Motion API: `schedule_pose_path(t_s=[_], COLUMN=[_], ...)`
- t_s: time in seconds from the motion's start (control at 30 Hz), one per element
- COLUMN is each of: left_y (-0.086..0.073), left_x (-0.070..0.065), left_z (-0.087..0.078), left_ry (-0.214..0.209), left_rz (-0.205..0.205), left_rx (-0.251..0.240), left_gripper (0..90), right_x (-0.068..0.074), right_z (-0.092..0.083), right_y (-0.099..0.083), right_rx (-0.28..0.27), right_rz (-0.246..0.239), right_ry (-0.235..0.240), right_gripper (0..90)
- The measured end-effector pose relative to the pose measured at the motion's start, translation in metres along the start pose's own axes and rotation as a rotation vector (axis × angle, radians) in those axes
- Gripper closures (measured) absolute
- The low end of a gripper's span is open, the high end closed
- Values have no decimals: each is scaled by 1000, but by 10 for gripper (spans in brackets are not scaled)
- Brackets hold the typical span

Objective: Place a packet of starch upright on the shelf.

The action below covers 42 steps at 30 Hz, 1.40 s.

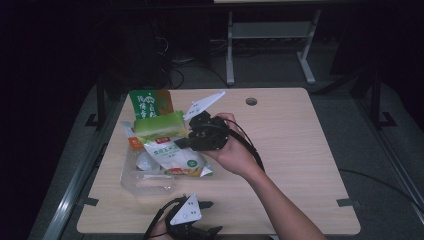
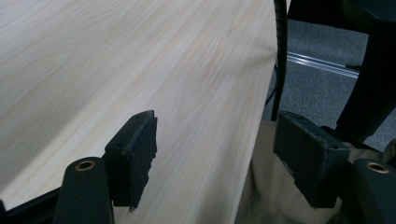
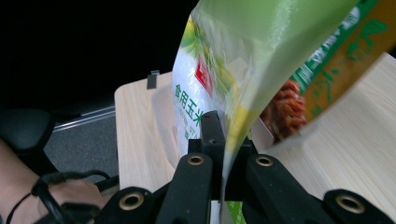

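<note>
Bag (image 3: 261, 56) top cut off, gripper-pinched (image 3: 224, 140)

- A pale wooden table (image 1: 295, 150) with a round cable hole (image 1: 251, 101) near its far edge.
- A clear plastic tray (image 1: 131, 176) on the table's left part (something white lies in it, too dim to name).
- A green and orange box (image 1: 150, 103) standing behind it.
- White frame legs (image 1: 230, 47) on the grey floor (image 1: 280, 70) beyond.
</note>
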State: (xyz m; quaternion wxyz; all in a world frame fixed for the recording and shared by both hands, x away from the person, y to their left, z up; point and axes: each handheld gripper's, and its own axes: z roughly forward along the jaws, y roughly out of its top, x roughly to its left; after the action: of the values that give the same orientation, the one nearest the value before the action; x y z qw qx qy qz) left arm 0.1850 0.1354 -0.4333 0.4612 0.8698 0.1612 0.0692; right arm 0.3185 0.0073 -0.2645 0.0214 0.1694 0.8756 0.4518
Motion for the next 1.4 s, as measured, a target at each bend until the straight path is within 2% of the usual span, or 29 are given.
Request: schedule_pose_path(t_s=[0.13, 0.23, 0.3, 0.33, 0.7, 0.73, 0.93, 1.1, 1.13, 1.27, 1.4], left_y=[-2, -2, -3, -3, -5, -5, -5, -6, -6, -5, -6], left_x=[2, 3, 2, 3, 1, 1, 1, 0, 0, 0, 0], left_z=[0, -3, -3, -3, -5, -5, -6, -6, -6, -6, -6], left_ry=[-11, -9, -8, -8, -5, -3, -1, -9, -12, -14, -12], left_rz=[-18, -6, -18, -5, -18, -17, -24, -20, -17, 6, -7], left_rx=[-11, -7, -16, -17, -12, -11, -16, -13, -7, -5, -9], left_gripper=[291, 290, 289, 289, 281, 281, 280, 279, 279, 280, 279], right_x=[3, 5, 5, 6, 8, 8, 7, 8, 7, 8, 8], right_z=[14, 25, 33, 36, 69, 77, 96, 108, 115, 126, 138], right_y=[6, 10, 12, 13, 21, 22, 21, 20, 18, 15, 9], right_rx=[-14, -15, -19, -17, -41, -44, -43, -37, -37, -26, -25], right_rz=[-9, -7, -17, -8, -5, -2, 7, 6, 19, 21, 31], right_ry=[30, 55, 63, 76, 110, 120, 142, 136, 148, 162, 175], right_gripper=[900, 900, 899, 899, 899, 899, 899, 898, 899, 899, 898])
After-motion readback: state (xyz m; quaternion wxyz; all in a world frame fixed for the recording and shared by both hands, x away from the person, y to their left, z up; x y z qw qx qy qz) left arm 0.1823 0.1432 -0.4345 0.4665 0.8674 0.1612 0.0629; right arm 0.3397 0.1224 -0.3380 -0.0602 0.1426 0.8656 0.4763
